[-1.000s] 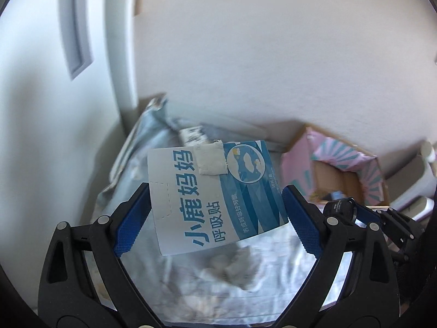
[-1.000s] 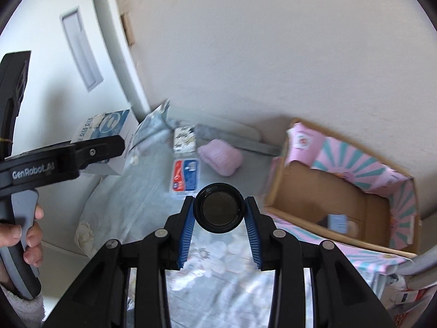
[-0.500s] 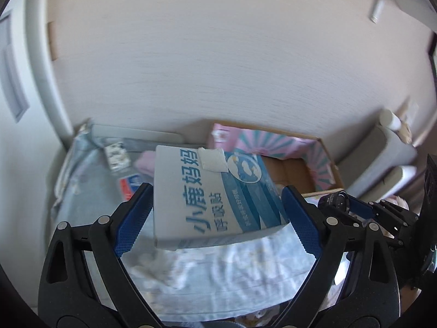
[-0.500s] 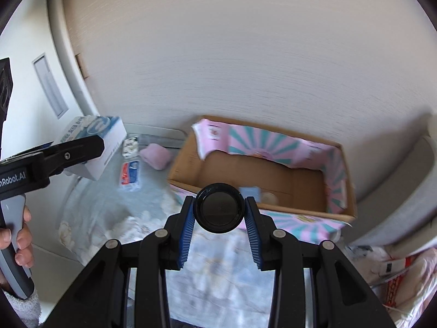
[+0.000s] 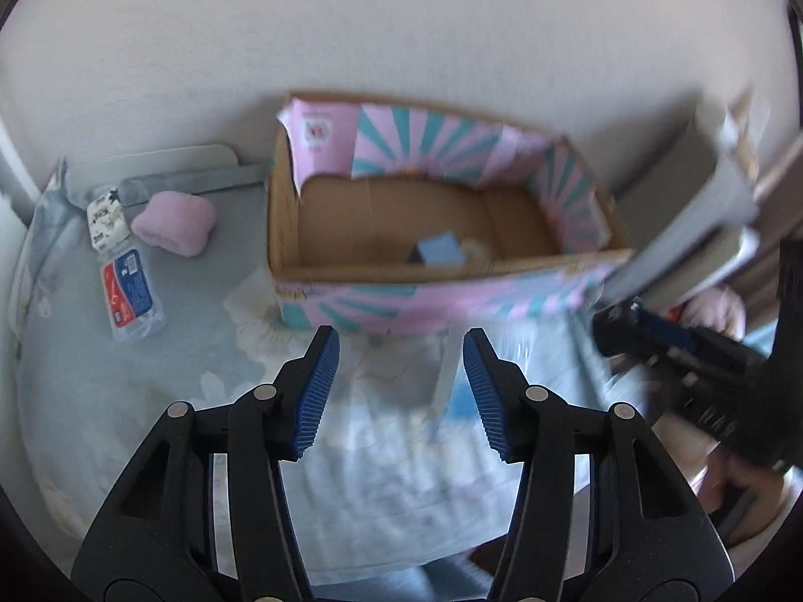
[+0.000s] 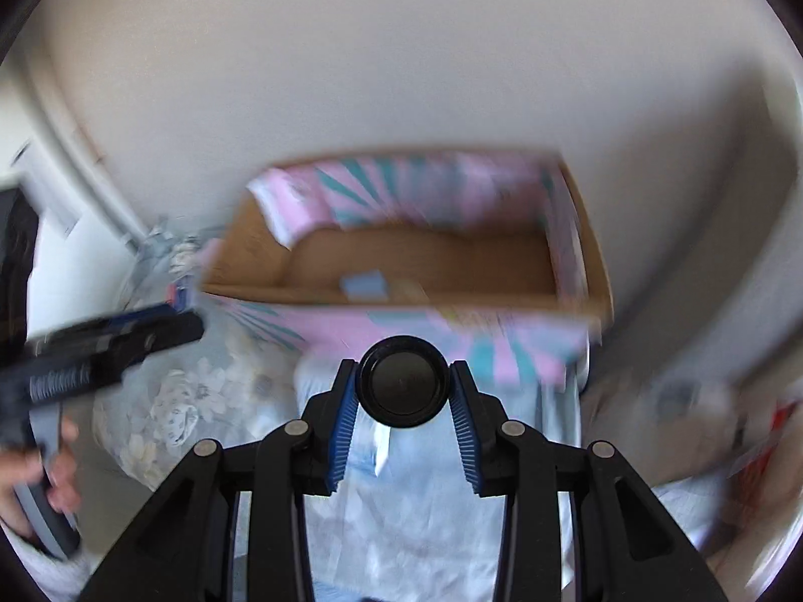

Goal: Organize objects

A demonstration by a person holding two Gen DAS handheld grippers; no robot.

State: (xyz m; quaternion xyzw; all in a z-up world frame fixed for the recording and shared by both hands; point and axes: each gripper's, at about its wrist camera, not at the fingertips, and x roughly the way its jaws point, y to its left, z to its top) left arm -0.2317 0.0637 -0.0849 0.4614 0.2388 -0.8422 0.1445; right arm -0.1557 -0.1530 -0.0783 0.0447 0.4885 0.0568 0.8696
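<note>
Between the left pads: the left gripper point(image 5: 399, 333) is closing to a narrow gap; a blurred white-and-blue thing point(image 5: 444, 376) is showing low beside its right pad, seemingly lying loose on the bedding and not pressed.
Between the right pads: the right gripper point(image 6: 404, 366) is clamping a black round cap-like object point(image 6: 403, 386) by its rim.
Under both grippers: pale grey-blue floral bedding point(image 5: 125, 376) is spreading out.
Just ahead: an open cardboard box with pink-and-teal striped sides point(image 5: 351, 301) is standing, with a small blue block point(image 5: 439, 251) sitting inside.
Ahead and left of the left gripper: a clear packet with a red-and-blue label point(image 5: 131, 293) and a soft pink pad point(image 5: 173, 223) are lying near each other, outside the box.
Farthest: a plain pale wall point(image 5: 401, 25) is rising behind the box.
Step in hand: probably carrying the black object toward the box.
Next move: probably calling for bringing the right gripper over the box's open top and letting go; the left is looking free to fetch the loose white-and-blue thing.
</note>
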